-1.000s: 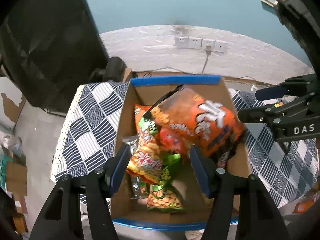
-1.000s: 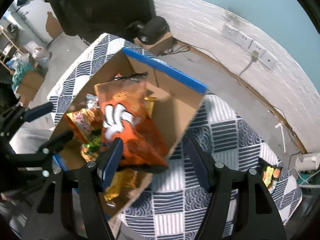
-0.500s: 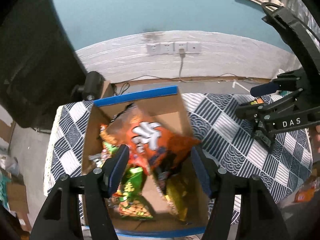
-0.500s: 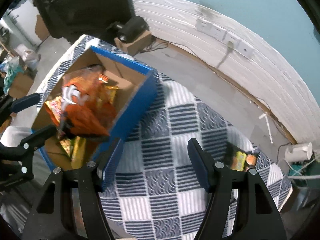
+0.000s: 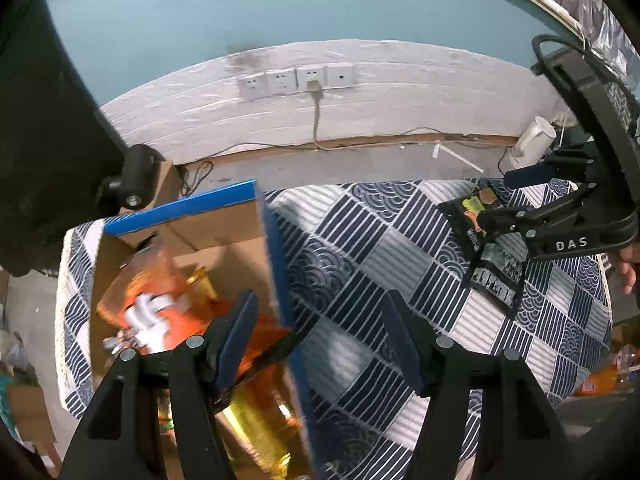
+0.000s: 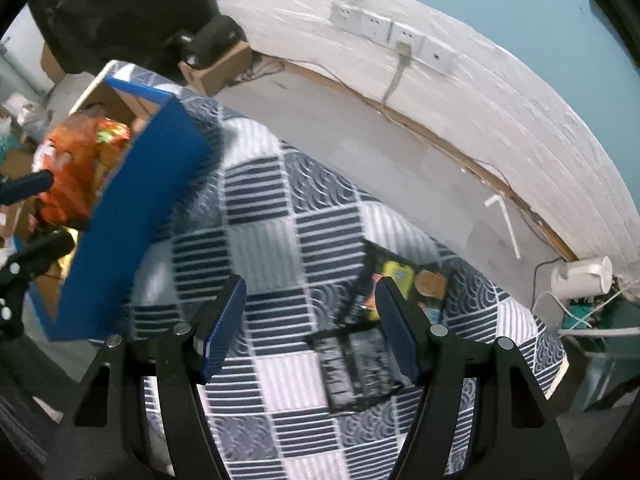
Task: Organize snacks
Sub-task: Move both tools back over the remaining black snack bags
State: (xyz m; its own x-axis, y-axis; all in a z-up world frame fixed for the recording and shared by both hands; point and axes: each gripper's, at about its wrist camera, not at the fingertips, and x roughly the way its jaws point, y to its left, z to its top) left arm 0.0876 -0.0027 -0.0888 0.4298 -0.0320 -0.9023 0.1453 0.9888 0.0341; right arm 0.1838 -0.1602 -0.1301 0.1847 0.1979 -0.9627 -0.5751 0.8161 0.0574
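1. On the checked cloth (image 6: 276,240), a black snack packet (image 6: 360,360) lies flat, well apart from the box (image 6: 132,216).
2. Right gripper (image 6: 310,324) jaws apart, empty, over the packet's near edge.
3. Left gripper (image 5: 320,338) jaws apart, empty, straddling the box's blue wall (orange bag (image 5: 156,312) inside).

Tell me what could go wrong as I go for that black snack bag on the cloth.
The black snack bag lies flat on the checked cloth, so the open right hand-held gripper may pinch cloth too. The cardboard box already holds the orange bag piled high; another bag could slide out.
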